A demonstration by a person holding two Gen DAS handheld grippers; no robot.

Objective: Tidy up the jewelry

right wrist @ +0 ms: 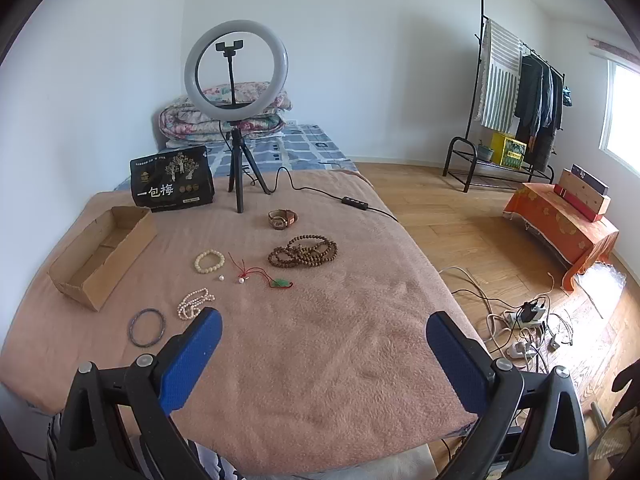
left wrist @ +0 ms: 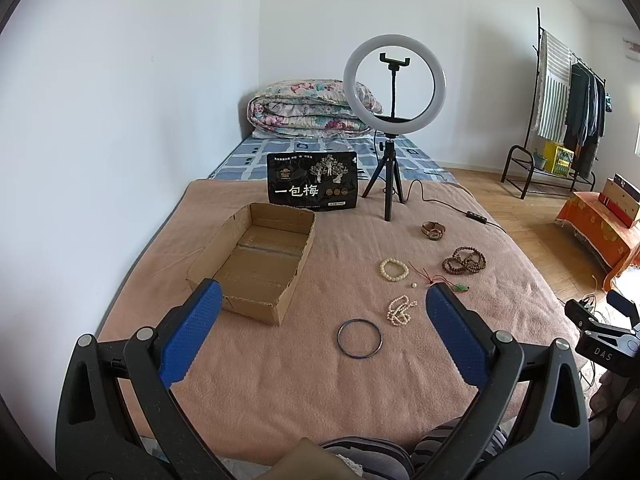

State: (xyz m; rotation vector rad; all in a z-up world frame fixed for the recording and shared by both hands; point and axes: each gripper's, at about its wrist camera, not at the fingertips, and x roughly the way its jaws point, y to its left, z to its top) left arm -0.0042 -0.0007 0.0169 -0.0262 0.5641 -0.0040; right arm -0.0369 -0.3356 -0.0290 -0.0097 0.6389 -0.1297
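Two hand-held grippers hover over a bed spread with a pink blanket [right wrist: 320, 360], both empty with blue jaws spread wide. No jewelry is in hand and the cardboard box [left wrist: 256, 256] holds nothing, so sorting appears not to have begun. From the left gripper [left wrist: 324, 300], the box lies just ahead toward its left finger; a dark bangle [left wrist: 359, 338] lies directly ahead between the fingers, and a pearl strand [left wrist: 400, 310] is just beyond, toward the right finger. From the right gripper [right wrist: 324, 320], everything lies ahead and left: a cream bead bracelet [right wrist: 209, 261], a red cord with a green pendant [right wrist: 276, 280], a long brown bead strand [right wrist: 303, 251], and a watch [right wrist: 282, 218] farthest off. The likely next move is lowering one gripper over the nearest piece and pinching carefully, since the blanket is soft and could snag.
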